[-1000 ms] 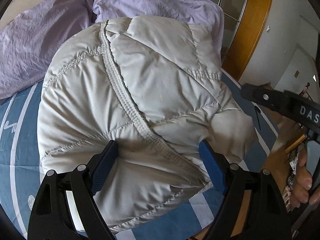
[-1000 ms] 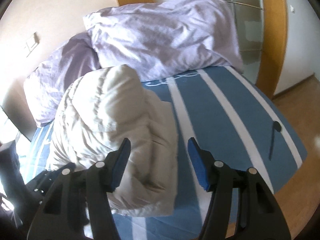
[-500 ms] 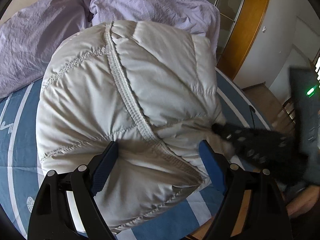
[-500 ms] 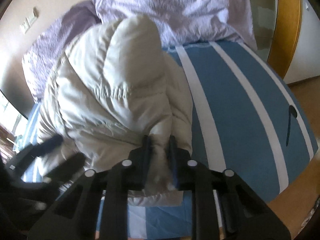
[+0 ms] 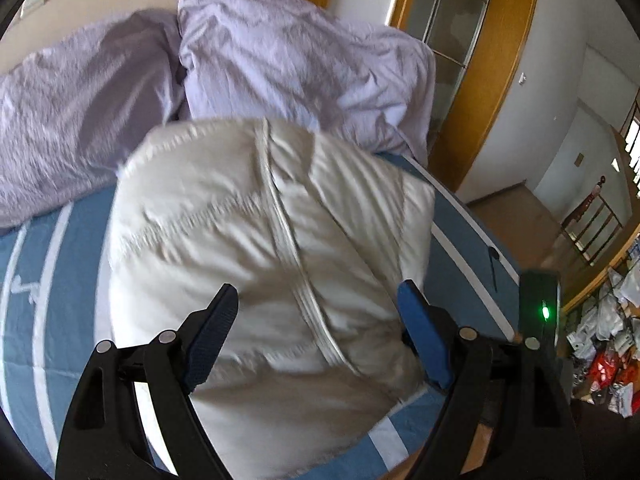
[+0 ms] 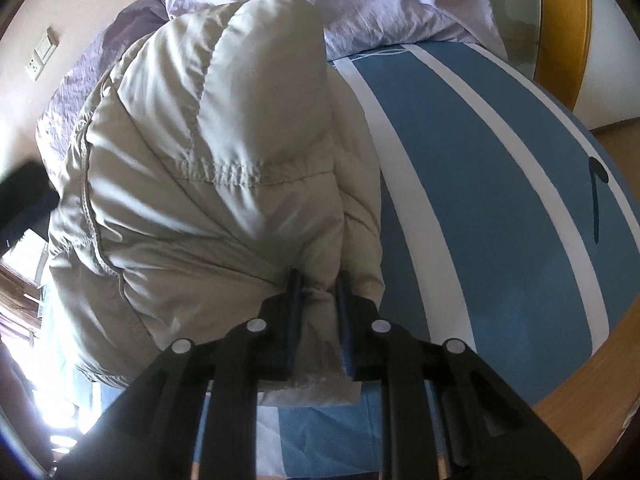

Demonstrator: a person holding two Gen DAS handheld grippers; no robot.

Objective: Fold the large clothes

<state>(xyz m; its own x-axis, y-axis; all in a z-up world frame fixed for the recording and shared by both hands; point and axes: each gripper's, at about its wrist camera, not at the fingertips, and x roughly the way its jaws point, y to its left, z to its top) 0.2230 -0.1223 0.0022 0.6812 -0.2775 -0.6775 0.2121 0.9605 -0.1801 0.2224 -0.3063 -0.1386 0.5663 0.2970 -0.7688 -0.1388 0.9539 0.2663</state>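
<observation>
A puffy cream quilted jacket [image 5: 260,248] lies bunched on the blue-and-white striped bed; it also shows in the right wrist view [image 6: 208,160]. My left gripper [image 5: 316,320] is open, its blue pads standing either side of the jacket's near end without clamping it. My right gripper [image 6: 318,284] is shut on a fold of the jacket's near lower edge, with cloth pinched between the pads. The other gripper's body [image 5: 538,312], with a green light, shows at the right of the left wrist view.
Two lilac pillows [image 5: 280,60] lie behind the jacket at the head of the bed. The striped sheet [image 6: 500,208] lies bare to the right. A wooden door frame [image 5: 492,80] and the wooden floor [image 6: 608,360] border the bed's right side. Clutter [image 5: 608,332] sits far right.
My right gripper moved in and shut on the jacket's lower edge. My left gripper pulled back a little, staying open; the jacket looks farther away and blurred.
</observation>
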